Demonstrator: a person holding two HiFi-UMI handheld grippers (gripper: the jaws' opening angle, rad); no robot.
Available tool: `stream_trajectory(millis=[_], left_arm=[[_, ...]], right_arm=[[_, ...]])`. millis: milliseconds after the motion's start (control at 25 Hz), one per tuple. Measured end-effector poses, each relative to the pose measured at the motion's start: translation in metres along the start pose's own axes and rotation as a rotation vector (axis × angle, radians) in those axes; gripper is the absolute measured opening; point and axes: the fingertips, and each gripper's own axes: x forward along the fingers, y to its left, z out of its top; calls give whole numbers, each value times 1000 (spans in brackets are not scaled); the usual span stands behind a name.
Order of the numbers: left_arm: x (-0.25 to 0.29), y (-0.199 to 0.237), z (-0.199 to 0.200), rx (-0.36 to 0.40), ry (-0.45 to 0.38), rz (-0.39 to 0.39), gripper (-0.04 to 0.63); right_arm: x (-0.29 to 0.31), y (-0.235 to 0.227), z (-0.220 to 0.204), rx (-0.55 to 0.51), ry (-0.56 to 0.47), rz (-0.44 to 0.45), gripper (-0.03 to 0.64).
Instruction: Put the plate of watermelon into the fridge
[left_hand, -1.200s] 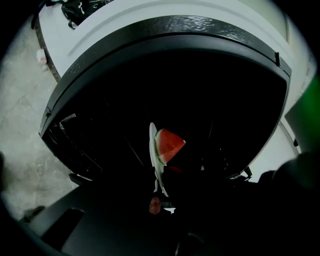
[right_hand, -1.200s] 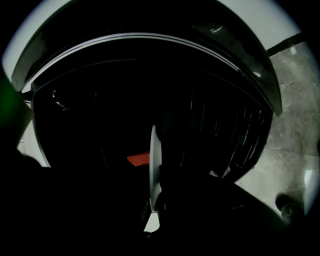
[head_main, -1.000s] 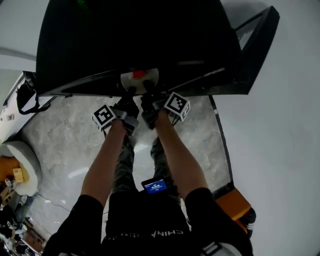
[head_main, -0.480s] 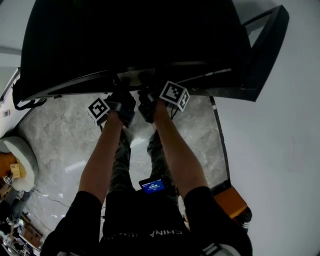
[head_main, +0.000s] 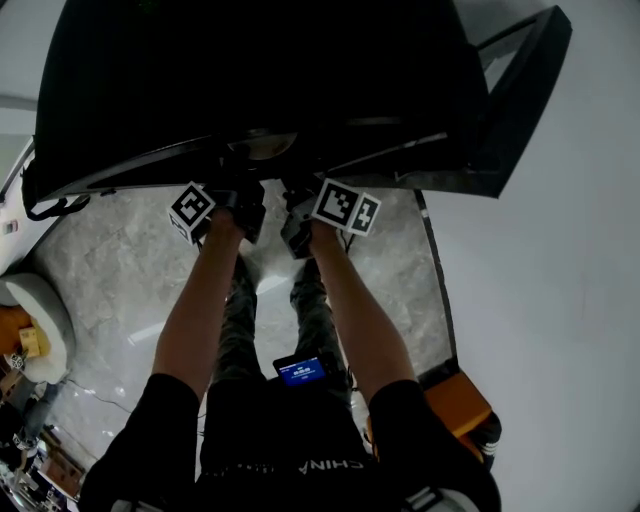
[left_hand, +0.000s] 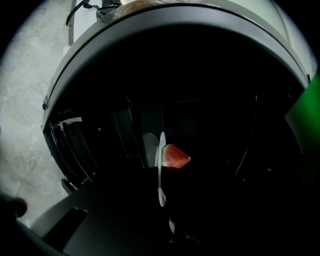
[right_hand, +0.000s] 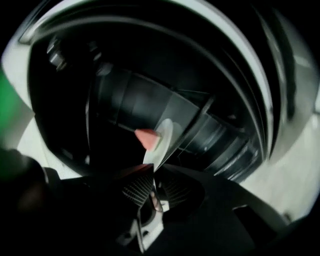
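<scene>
A white plate (left_hand: 160, 172), seen edge-on, carries a red watermelon wedge (left_hand: 176, 157) inside the dark fridge (head_main: 260, 80). My left gripper (left_hand: 162, 201) holds the plate's near rim, and its jaws are closing on that rim. The right gripper (right_hand: 151, 175) is shut on the rim of the same plate (right_hand: 161, 145), with the wedge (right_hand: 146, 137) on the plate's left face. From the head view, both grippers (head_main: 243, 207) (head_main: 300, 218) reach under the fridge's front edge, where the plate (head_main: 262, 146) shows only dimly.
The fridge door (head_main: 515, 110) stands open at the right. Dark shelves and door racks (left_hand: 85, 150) line the fridge interior. A marble floor (head_main: 120, 270) lies below, with a white round seat (head_main: 40, 325) at the left and an orange object (head_main: 465, 405) at the lower right.
Both grippers have pushed forward with the plate. The plate and its red wedge, plainly lit at the fridge's front edge a second ago, now sit in the dark interior.
</scene>
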Motion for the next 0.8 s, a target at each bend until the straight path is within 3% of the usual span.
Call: stream_trajectory(millis=[200, 520, 600, 720, 800], left_arm=[[3, -8, -3, 30, 53, -26, 28], [-7, -20, -18, 140, 200, -91, 120], [-16, -21, -27, 280, 241, -65, 118], [-28, -6, -25, 731, 255, 118, 117], [-26, -7, -21, 974, 251, 176, 108]], right_arm=[[15, 0, -16, -242, 71, -99, 32], [23, -6, -10, -262, 47, -175, 32], [23, -7, -8, -297, 51, -184, 32], [21, -8, -6, -407, 56, -218, 32], [19, -8, -4, -508, 58, -246, 32]])
